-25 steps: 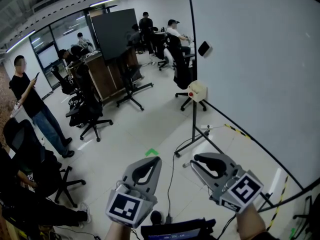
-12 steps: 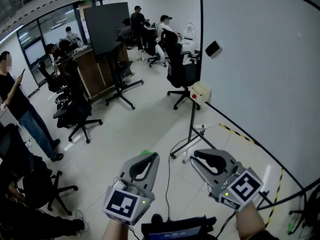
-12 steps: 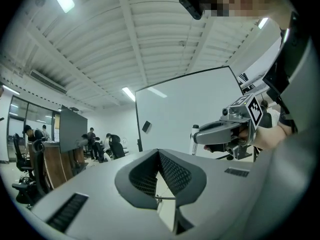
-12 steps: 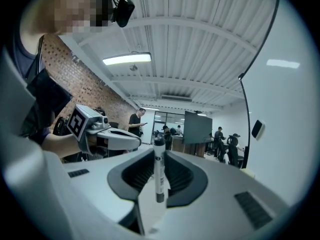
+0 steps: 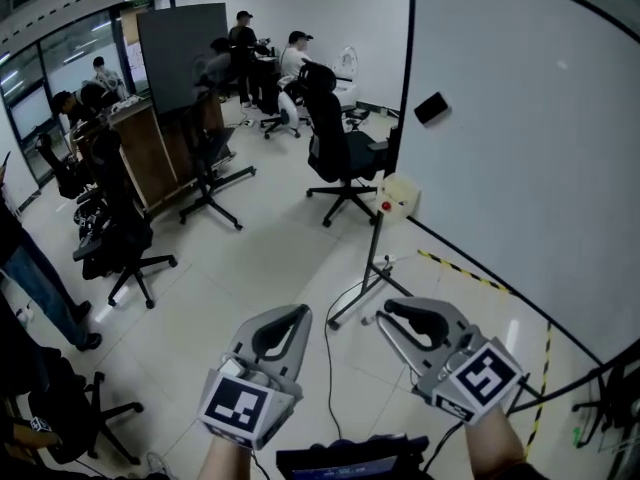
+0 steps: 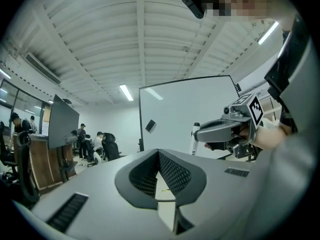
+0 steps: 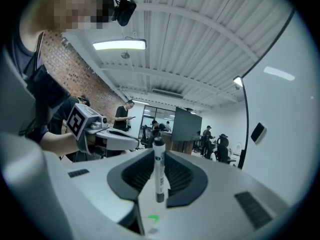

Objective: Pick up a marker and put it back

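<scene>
Your right tool point(image 7: 159, 154) clamps a white marker with a dark cap point(image 7: 159, 171), which stands upright between its jaws, held in the air near the large white whiteboard point(image 5: 520, 148). Your left tool point(image 6: 159, 156) is closed and empty. The pickup looks done. Next, carry the marker to its resting place and ease the jaws apart.

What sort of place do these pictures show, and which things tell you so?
Probably an open-plan office or lab: a large whiteboard, wheeled office chairs, and people seated at the back.
</scene>
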`<state>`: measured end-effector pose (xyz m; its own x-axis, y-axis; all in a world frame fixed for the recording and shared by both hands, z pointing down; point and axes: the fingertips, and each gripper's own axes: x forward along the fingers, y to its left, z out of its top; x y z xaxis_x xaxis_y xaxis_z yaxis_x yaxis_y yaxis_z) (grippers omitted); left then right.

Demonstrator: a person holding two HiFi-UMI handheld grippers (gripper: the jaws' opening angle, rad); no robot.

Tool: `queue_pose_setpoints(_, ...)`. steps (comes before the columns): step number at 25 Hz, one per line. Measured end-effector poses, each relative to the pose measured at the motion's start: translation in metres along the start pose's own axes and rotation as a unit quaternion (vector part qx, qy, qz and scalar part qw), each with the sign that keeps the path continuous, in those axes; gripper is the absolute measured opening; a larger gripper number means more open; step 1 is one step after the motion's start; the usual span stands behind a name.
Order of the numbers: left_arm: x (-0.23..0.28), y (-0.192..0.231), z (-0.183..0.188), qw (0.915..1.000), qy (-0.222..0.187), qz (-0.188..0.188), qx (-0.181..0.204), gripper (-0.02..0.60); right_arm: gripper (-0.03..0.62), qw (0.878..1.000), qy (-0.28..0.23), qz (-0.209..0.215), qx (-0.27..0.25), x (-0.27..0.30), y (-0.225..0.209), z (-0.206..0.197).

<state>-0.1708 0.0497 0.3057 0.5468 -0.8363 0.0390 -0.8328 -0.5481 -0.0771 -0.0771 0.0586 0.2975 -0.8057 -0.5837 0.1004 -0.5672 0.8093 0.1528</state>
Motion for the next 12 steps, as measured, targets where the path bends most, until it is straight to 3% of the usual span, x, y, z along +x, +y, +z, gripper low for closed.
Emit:
queue_pose_setpoints(7, 0.041, 0.039, -0.023, 0.9997, 0.014, -0.016, -0.014, 0.000, 0.086, 1.000, 0.014, -0.013, 0.014, 0.043, -0.037, -0.020)
queue_pose_setpoints(12, 0.099, 0.052, -0.017, 0.9997, 0.021, -0.009, -0.004, 0.000, 0.086, 1.000, -0.003, -0.003, 0.022, 0.061, -0.093, -0.028)
